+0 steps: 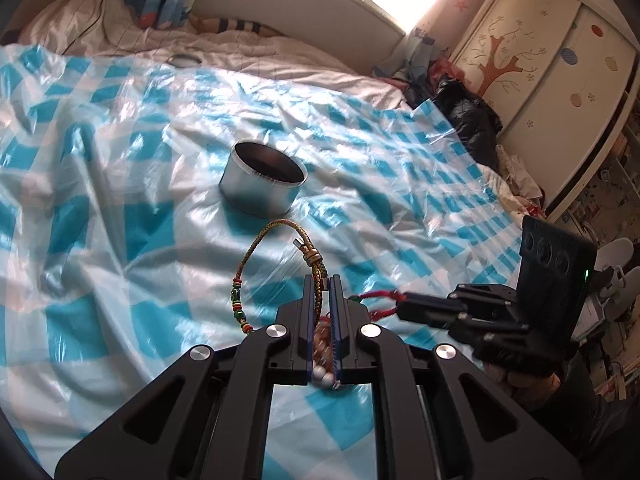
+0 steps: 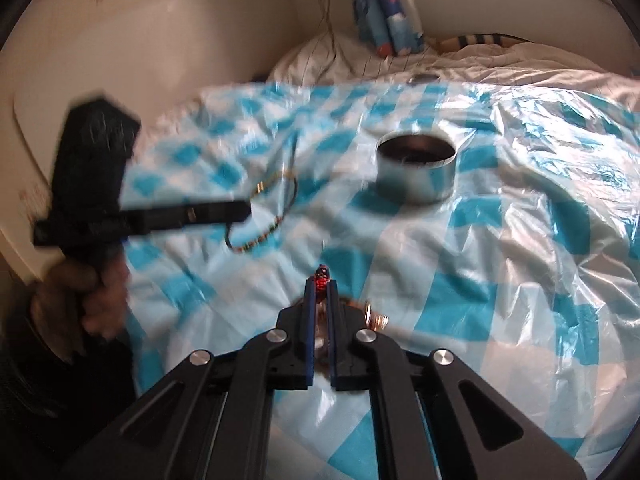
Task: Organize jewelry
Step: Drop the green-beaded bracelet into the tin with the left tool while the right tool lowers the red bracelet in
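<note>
A round silver tin (image 1: 262,178) stands open on the blue-and-white checked plastic sheet (image 1: 120,200); it also shows in the right wrist view (image 2: 416,170). My left gripper (image 1: 322,280) is shut on a braided multicolour bracelet (image 1: 256,264) with small beads, whose loop hangs out ahead of the jaws, short of the tin. My right gripper (image 2: 321,278) is shut on a red beaded piece of jewelry (image 2: 321,276); red cord (image 1: 380,300) trails from it in the left wrist view. The left gripper (image 2: 244,212) and bracelet (image 2: 276,208) appear blurred at left in the right wrist view.
The sheet covers a bed with a white quilt (image 1: 280,56) and pillows toward the headboard. A small round lid-like object (image 1: 184,59) lies at the sheet's far edge. A dark bag (image 1: 468,120) and a painted wardrobe (image 1: 552,64) stand at right.
</note>
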Available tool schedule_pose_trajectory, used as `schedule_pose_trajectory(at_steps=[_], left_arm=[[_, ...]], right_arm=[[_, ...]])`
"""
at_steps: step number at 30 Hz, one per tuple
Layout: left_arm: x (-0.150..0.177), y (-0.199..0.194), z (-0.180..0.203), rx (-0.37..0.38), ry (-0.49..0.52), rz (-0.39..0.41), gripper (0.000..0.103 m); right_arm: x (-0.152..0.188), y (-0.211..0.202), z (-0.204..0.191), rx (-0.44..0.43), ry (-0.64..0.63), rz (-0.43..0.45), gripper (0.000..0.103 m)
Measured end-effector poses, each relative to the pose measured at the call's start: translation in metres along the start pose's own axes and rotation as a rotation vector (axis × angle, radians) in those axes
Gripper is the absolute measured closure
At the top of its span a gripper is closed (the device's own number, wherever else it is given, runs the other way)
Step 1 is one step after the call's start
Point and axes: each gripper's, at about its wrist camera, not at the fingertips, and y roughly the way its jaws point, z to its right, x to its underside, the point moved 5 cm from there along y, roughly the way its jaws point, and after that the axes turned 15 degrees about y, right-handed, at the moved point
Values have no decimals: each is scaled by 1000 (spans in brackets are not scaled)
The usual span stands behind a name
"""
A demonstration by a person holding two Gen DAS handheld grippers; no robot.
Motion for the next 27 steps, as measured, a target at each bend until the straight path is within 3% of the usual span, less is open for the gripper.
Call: schedule_pose_trajectory(at_steps=[7, 10, 23, 27], left_arm=[[-59, 10, 4, 48, 36, 135, 97], [-75, 23, -1, 70, 26, 153, 97], [-104, 93, -32, 104, -58, 152, 96], [-94, 125, -59, 44, -126, 38, 96]], right_arm=[[-78, -20, 28, -54, 123, 154, 97], [-96, -15, 43, -64, 161, 162, 97], [-149, 53, 68, -65, 194, 126, 97], [-151, 91, 77, -39, 201, 55, 97]])
